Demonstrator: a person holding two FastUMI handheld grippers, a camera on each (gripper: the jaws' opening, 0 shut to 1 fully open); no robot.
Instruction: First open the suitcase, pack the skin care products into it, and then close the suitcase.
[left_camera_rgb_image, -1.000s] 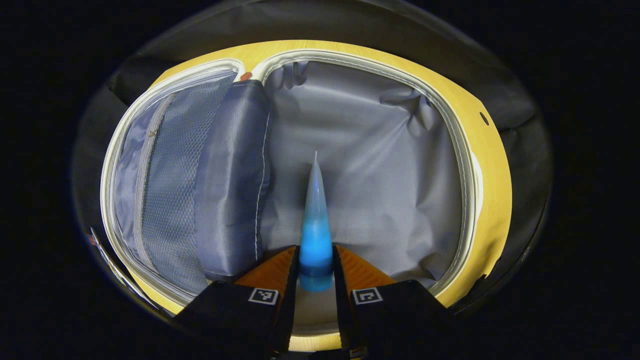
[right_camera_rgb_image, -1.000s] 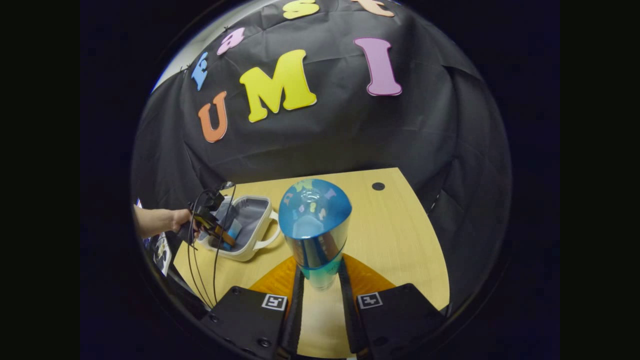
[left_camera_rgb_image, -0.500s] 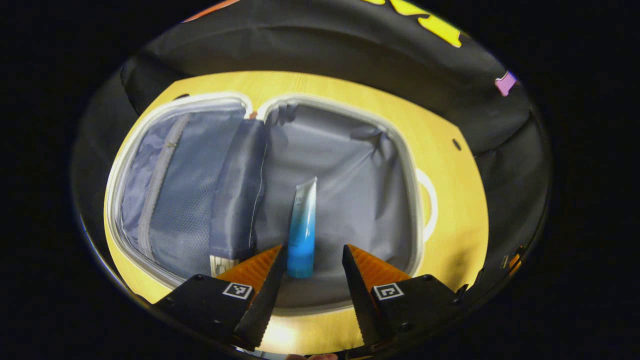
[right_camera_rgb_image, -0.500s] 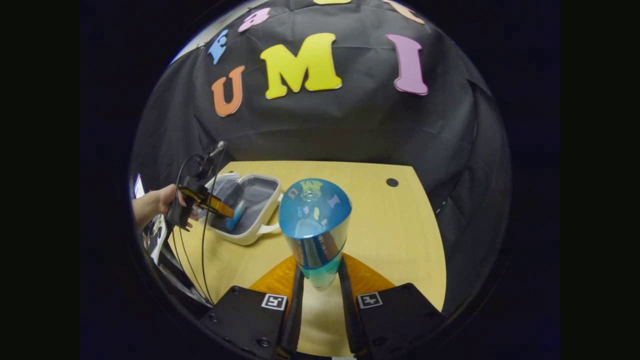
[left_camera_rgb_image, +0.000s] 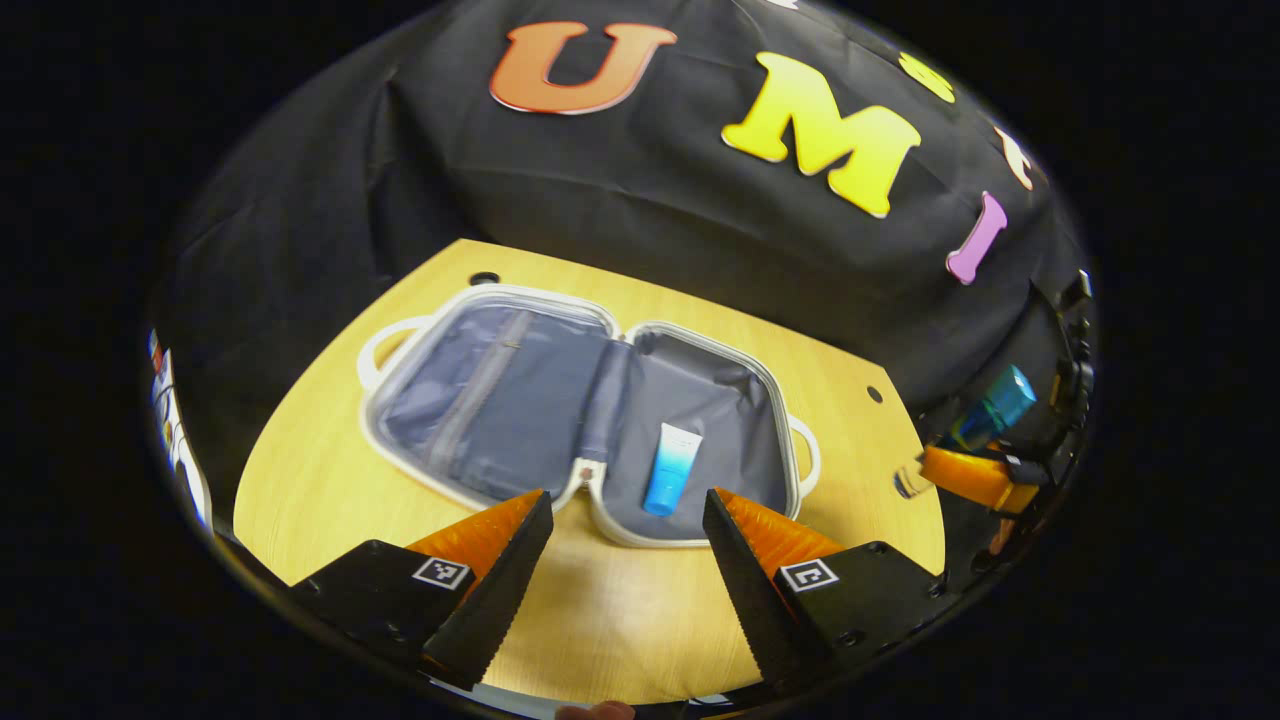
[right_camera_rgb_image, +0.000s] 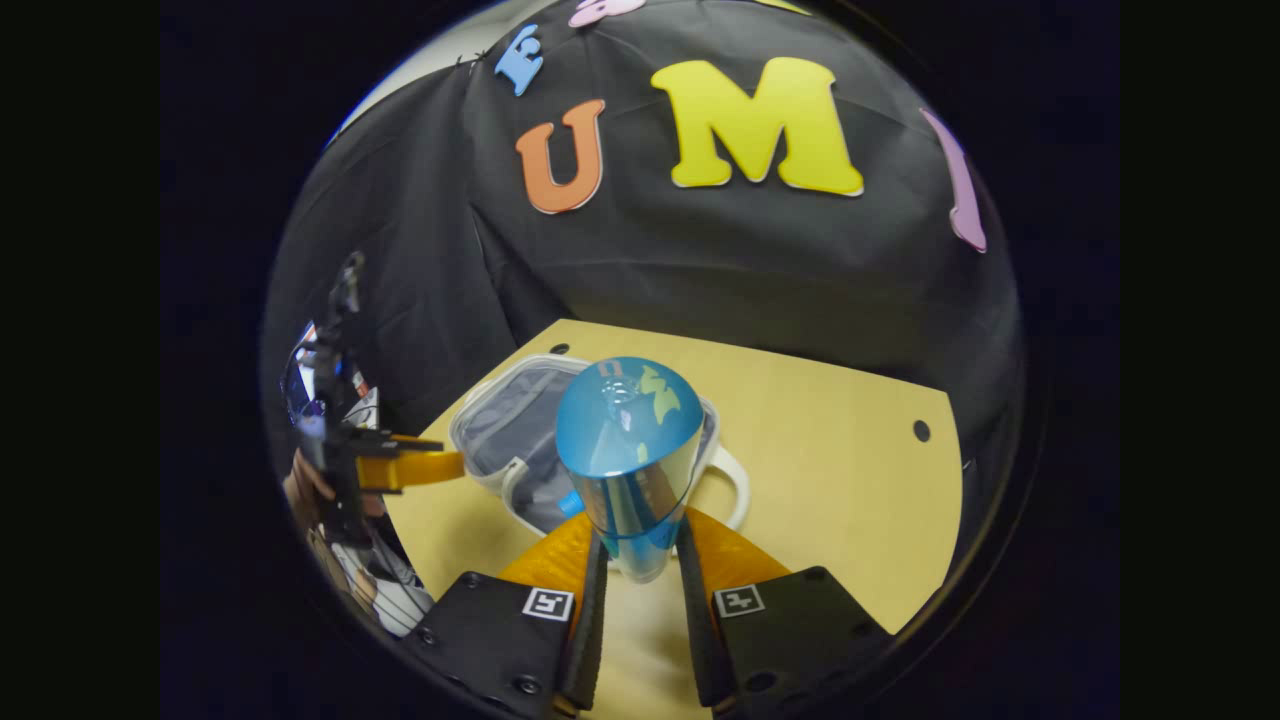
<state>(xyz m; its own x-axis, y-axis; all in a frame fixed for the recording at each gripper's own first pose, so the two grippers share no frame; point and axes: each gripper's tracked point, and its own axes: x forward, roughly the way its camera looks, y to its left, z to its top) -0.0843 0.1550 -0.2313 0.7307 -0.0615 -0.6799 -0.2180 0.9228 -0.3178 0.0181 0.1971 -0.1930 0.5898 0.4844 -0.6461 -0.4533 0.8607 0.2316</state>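
Right gripper view carries the main risk: the right gripper (right_camera_rgb_image: 640, 560) clamps only the lower end of a blue translucent bottle with a domed top (right_camera_rgb_image: 628, 450), both fingers pressing on its narrow base while the tall body rises free above them. Held so low, the bottle could pivot or slip out between the pads if it is tipped quickly toward the case. The second hazard is the rim: the small white-shelled suitcase with grey fabric lining (right_camera_rgb_image: 480, 425) lies open and flat on the light wooden table (right_camera_rgb_image: 830, 450), and a bottle lowered short of the cavity would catch the white edge or the loop handle (right_camera_rgb_image: 735, 485) and roll onto the wood. It might also land on the blue-and-white squeeze tube (left_camera_rgb_image: 672, 467) already lying in the right half of the lining, cap toward the near rim, and knock it askew.

In the left gripper view, the left gripper (left_camera_rgb_image: 625, 530) hangs over the table with its jaws spread wide and nothing between them; the tube lies beyond the fingertips, roughly centred in the gap but well apart from both, inside the case. The bottle shows at the far right edge (left_camera_rgb_image: 990, 408), off beyond the table corner. The zippered mesh half (left_camera_rgb_image: 480, 385) holds nothing visible.
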